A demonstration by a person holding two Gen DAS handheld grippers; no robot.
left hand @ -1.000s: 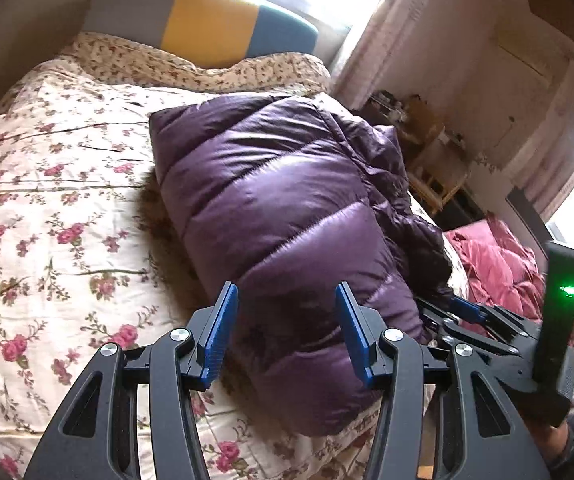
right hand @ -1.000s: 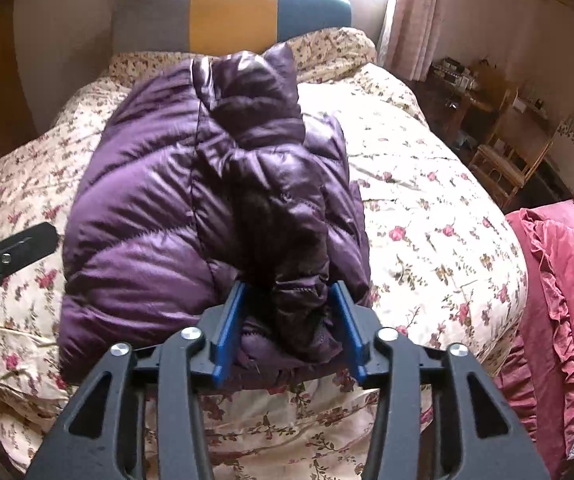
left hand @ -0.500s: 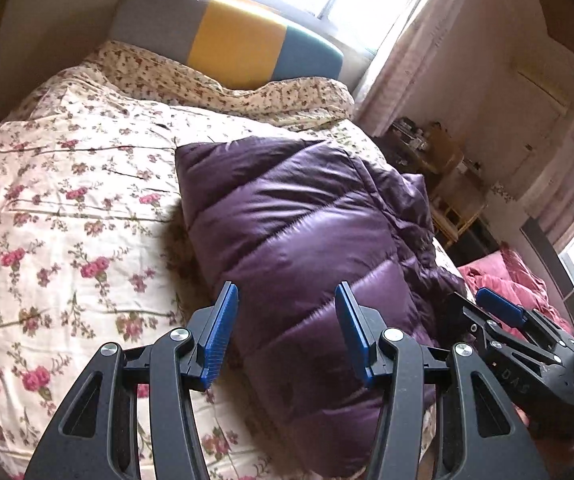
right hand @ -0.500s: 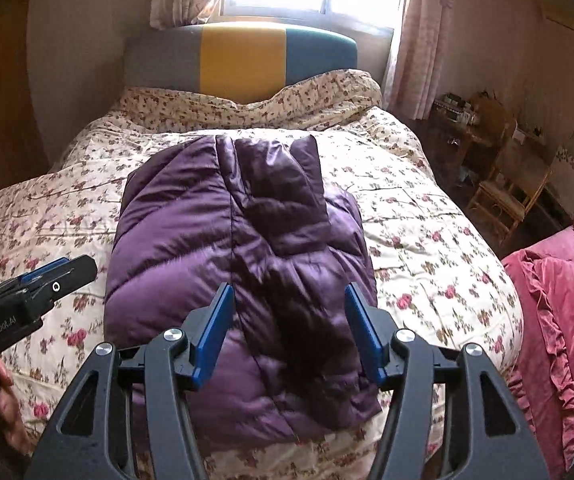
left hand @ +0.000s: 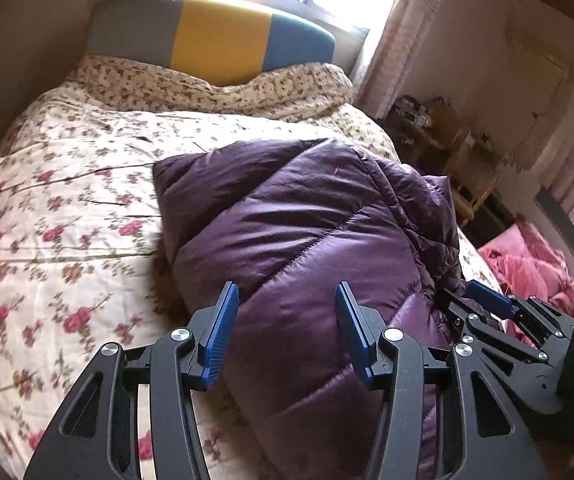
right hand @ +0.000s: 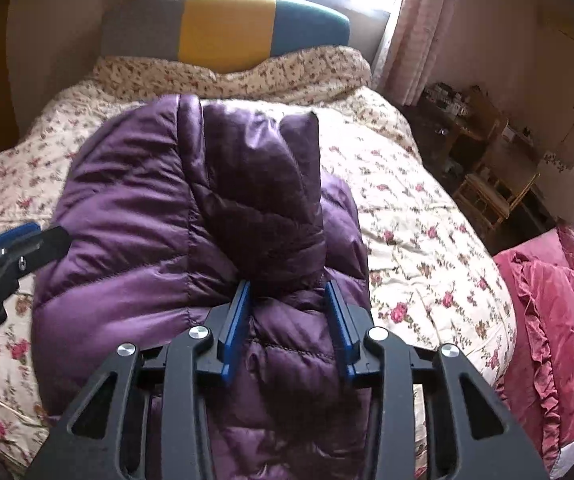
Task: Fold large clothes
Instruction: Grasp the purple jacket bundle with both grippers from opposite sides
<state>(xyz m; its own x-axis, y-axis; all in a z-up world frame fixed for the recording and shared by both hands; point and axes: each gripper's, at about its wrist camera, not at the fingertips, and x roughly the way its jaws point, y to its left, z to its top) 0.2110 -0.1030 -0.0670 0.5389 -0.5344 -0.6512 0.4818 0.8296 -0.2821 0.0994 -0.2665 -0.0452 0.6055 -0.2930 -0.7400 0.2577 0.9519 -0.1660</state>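
A purple puffer jacket (left hand: 307, 232) lies folded in a thick bundle on the floral quilt (left hand: 47, 220) of a bed. My left gripper (left hand: 287, 332) hovers open over the bundle's near left corner, nothing pinched between its blue pads. In the right wrist view the jacket (right hand: 135, 220) fills the middle, with a darker folded sleeve on top. My right gripper (right hand: 287, 316) is closing; a puffy fold at the bundle's near edge fills the gap and the pads press on it. The right gripper (left hand: 487, 304) also shows at the jacket's right side, and the left gripper (right hand: 7, 248) at its left.
A grey, yellow and teal headboard (right hand: 223, 28) stands under a bright window at the far end. A pink ruffled blanket (right hand: 559, 320) lies off the bed's right side. Wooden chair and small table (right hand: 495, 196) stand beyond it by the curtains.
The right gripper let go of the dark fold, drew back with wider jaws, then came forward again and narrowed onto the jacket's near edge. The left gripper drew back from the bundle, still open.
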